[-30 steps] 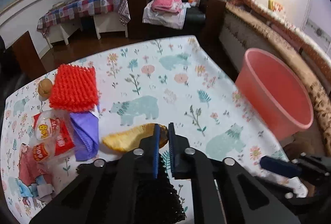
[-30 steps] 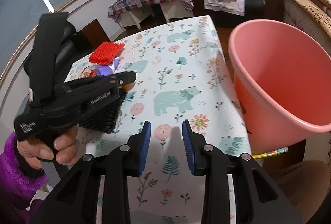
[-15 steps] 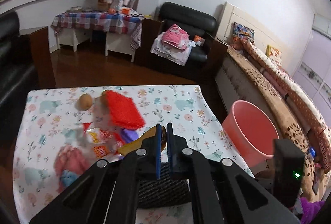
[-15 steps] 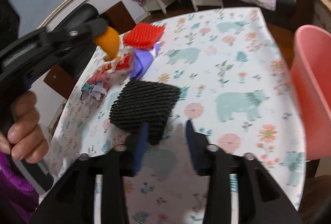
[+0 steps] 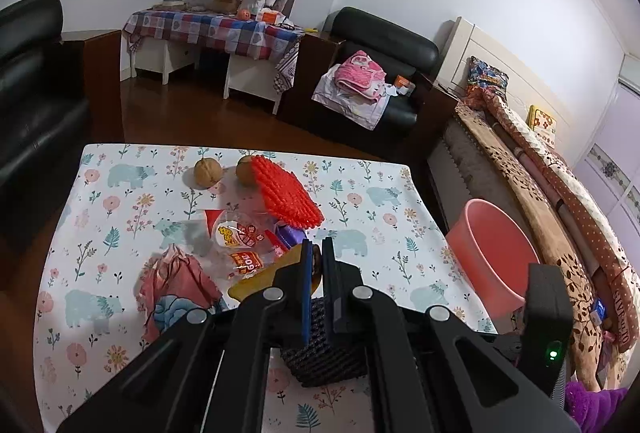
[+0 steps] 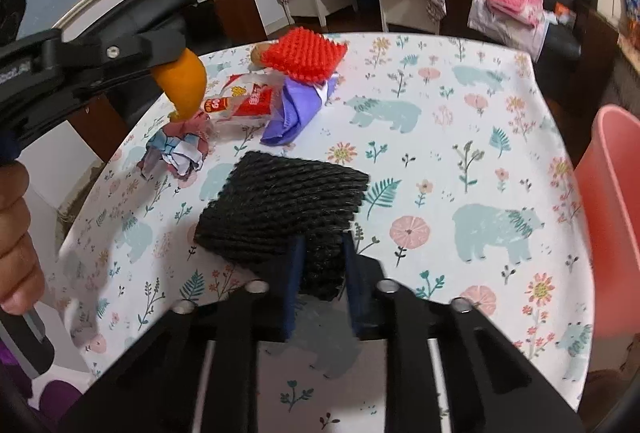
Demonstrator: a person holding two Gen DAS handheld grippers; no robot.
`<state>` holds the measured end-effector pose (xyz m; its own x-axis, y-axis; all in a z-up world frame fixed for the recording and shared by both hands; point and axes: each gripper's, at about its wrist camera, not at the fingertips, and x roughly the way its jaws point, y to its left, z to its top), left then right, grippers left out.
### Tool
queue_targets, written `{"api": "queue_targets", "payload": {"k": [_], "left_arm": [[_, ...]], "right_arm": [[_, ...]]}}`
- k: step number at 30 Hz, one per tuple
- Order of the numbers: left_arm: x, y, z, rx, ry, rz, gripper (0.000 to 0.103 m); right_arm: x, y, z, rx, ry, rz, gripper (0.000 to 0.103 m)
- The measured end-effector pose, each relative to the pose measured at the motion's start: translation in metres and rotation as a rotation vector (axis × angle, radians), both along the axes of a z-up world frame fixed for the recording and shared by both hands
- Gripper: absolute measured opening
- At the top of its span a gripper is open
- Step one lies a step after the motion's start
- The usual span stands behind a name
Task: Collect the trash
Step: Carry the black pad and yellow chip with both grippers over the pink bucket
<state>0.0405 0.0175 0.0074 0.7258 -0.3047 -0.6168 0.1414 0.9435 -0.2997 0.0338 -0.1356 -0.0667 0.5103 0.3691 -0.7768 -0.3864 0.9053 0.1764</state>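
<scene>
The left gripper (image 5: pixel 315 265) pinches an orange peel (image 6: pixel 182 83) clear above the table (image 6: pixel 460 161). The right gripper (image 6: pixel 320 273) is closing its jaws on the near corner of the black foam net (image 6: pixel 284 205), which lies on the table; the pink bin (image 6: pixel 612 201) stands off to its right.

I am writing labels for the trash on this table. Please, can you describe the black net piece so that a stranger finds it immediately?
Start at the table with the bear-and-flower cloth. On its near side, apart from the litter heap, lies the black foam net, with the right gripper closing on its near edge. It is the only black, ribbed, flat piece; the red foam net farther back has the same texture.
</scene>
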Motion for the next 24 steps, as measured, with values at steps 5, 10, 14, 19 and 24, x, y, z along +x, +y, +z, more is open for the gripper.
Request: {"api": "queue_targets", "payload": {"k": [5,10,14,19,24], "left_arm": [[-0.002,-0.001,0.001,-0.002,-0.001,0.000,0.004],[-0.004,-0.009,0.005,-0.008,0.000,-0.014,0.004],[-0.003,-0.023,0.007,-0.022,0.005,-0.045,0.004],[-0.002,-0.049,0.012,-0.017,-0.005,-0.102,0.004],[0.002,-0.076,0.019,-0.019,-0.018,-0.166,0.004]], "right_arm": [[-0.004,-0.015,0.013,0.038,-0.033,-0.026,0.013],[-0.008,-0.041,0.031,0.067,-0.080,-0.096,0.013],[-0.008,-0.066,0.044,0.084,-0.115,-0.167,0.013],[-0.011,-0.105,0.060,0.089,-0.170,-0.284,0.013],[-0.017,-0.144,0.068,0.088,-0.201,-0.402,0.013]]}}
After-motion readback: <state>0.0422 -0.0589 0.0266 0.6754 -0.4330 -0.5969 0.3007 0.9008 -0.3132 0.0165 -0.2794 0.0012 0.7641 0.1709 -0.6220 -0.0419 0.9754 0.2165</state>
